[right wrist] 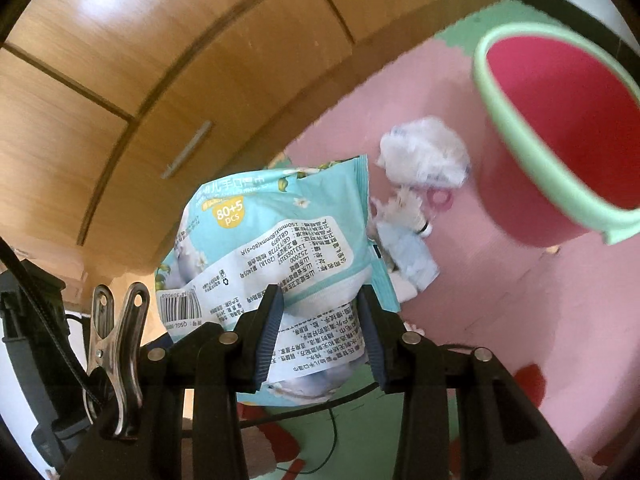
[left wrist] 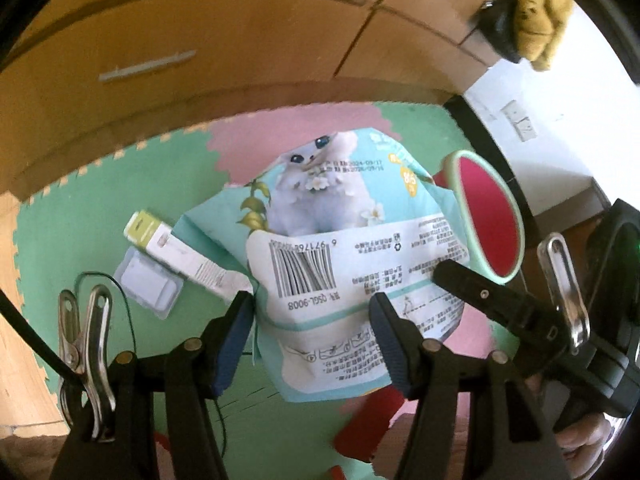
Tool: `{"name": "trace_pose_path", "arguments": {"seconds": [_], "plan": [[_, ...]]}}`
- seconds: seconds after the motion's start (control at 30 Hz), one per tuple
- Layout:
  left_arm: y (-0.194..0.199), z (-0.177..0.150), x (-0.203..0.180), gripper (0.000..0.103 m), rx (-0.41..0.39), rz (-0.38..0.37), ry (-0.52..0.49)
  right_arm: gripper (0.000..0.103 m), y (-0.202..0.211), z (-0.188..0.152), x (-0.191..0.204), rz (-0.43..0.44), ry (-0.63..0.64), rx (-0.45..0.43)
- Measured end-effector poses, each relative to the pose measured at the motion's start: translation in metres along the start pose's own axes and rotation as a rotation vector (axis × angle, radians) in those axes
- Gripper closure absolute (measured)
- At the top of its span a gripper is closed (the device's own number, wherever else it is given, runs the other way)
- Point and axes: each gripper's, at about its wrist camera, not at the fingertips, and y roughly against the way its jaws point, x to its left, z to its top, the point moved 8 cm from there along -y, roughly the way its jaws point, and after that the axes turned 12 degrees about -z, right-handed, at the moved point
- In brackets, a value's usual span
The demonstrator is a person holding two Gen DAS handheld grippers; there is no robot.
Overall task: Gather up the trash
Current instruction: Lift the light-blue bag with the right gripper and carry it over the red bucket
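Both claws, left [left wrist: 312,340] and right [right wrist: 320,332], clamped on crumpled pale-blue wipes pack [left wrist: 344,240], cat picture, barcode.

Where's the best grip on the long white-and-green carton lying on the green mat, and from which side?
Grip the carton across its narrow width near the green end, coming straight down from above. It lies flat on the mat, so only its long side faces are free. Its white end runs behind the lifted wipes pack, and its middle overlaps the clear blister tray.
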Motion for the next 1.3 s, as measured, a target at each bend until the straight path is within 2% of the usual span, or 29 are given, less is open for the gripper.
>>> {"name": "trace_pose_path", "arguments": {"seconds": [0.37, 0.6, 0.93, 1.3], "plan": [[0.020, 0.025, -0.088, 0.040, -0.050, -0.064, -0.118, 0.062, 0.085, 0.022, -0.037, -0.020, -0.060, -0.143], [0.011, 0.036, -0.140, 0.040, -0.056, -0.084, -0.196, 0.062, 0.124, 0.035, -0.070, -0.054, -0.117, -0.230], [-0.013, 0.040, -0.188, 0.040, -0.039, -0.089, -0.280, 0.062, 0.145, 0.045, -0.117, -0.080, -0.199, -0.282], [-0.041, 0.044, -0.222, 0.040, -0.021, -0.089, -0.342, 0.062, 0.147, 0.050, -0.158, -0.087, -0.288, -0.286]]}}
